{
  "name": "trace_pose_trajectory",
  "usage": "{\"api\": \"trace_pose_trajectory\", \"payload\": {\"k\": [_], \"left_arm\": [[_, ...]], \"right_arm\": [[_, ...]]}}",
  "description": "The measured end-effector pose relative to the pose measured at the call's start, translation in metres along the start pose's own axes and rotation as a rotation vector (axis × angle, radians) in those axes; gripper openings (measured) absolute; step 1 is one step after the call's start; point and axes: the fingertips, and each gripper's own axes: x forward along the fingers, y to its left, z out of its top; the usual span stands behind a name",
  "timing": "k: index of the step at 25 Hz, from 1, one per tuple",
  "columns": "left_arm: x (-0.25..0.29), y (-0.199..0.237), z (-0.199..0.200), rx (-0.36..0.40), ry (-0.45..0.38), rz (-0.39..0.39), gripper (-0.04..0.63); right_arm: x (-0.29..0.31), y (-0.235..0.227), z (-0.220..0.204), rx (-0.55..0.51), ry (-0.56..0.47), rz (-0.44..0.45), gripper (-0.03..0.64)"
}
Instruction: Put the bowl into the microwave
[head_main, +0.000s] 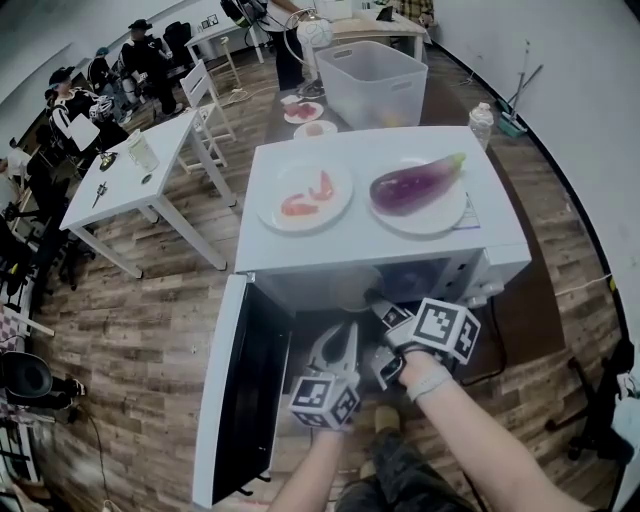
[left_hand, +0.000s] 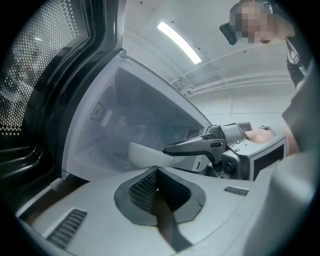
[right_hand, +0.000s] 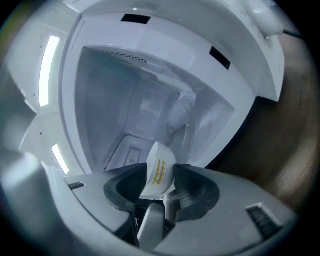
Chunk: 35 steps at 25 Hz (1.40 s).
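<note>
The microwave (head_main: 360, 240) stands with its door (head_main: 245, 390) swung wide to the left. My right gripper (head_main: 380, 300) reaches into the cavity mouth. In the right gripper view the white bowl (right_hand: 159, 172), with a yellow label on its side, stands tilted on edge between the jaws of that gripper (right_hand: 159, 181), which are spread wide around its rim. In the left gripper view the bowl (left_hand: 145, 155) shows pale inside the cavity, by the right gripper's fingertip (left_hand: 172, 148). My left gripper (head_main: 340, 335) hangs just before the opening, its pads (left_hand: 145, 187) together with nothing between them.
On top of the microwave sit a plate of shrimp (head_main: 305, 195) and a plate with an eggplant (head_main: 415, 185). Behind stands a clear plastic bin (head_main: 372, 80). A white table (head_main: 130, 170) and chairs are at the left, with people beyond. The floor is wood.
</note>
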Motion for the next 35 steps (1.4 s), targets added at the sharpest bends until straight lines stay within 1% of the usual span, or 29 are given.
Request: {"api": "trace_pose_trajectory", "payload": {"k": [3,5,13,16,18,19,21,24,25,27,35], "left_arm": [[0.0,0.003,0.002,-0.012,-0.004,0.005,-0.009],[0.001,0.004,0.005,-0.013,-0.006,0.006,-0.009],[0.004,0.01,0.009,-0.015,-0.007,0.017,-0.009],[0.004,0.01,0.01,-0.015,-0.005,0.016,-0.009],[0.004,0.01,0.01,-0.016,-0.004,0.017,-0.009],[0.004,0.01,0.01,-0.016,-0.004,0.018,-0.009],[0.004,0.011,0.01,-0.018,-0.004,0.022,-0.009],[0.005,0.012,0.01,-0.018,-0.002,0.024,-0.009],[0.005,0.012,0.01,-0.017,-0.002,0.025,-0.009],[0.004,0.012,0.011,-0.016,-0.004,0.027,-0.009],[0.001,0.02,0.016,-0.022,-0.011,0.038,-0.009]], "right_arm": [[-0.003,0.004,0.001,-0.025,0.003,0.014,0.189],[-0.005,0.007,0.002,-0.071,0.005,0.023,0.189],[-0.017,0.019,0.006,-0.325,0.012,0.046,0.189],[-0.024,0.025,0.008,-0.446,-0.001,0.068,0.189],[-0.029,0.025,0.006,-0.539,-0.01,0.062,0.188],[-0.032,0.024,0.005,-0.588,-0.017,0.054,0.165],[-0.035,0.025,0.004,-0.686,-0.038,0.048,0.091],[-0.037,0.024,-0.001,-0.822,-0.045,0.033,0.017],[-0.036,0.022,-0.004,-0.854,-0.037,0.024,0.006],[-0.035,0.017,-0.009,-0.884,-0.018,0.008,0.006],[-0.023,0.012,-0.019,-0.877,0.032,-0.012,0.006]]}}
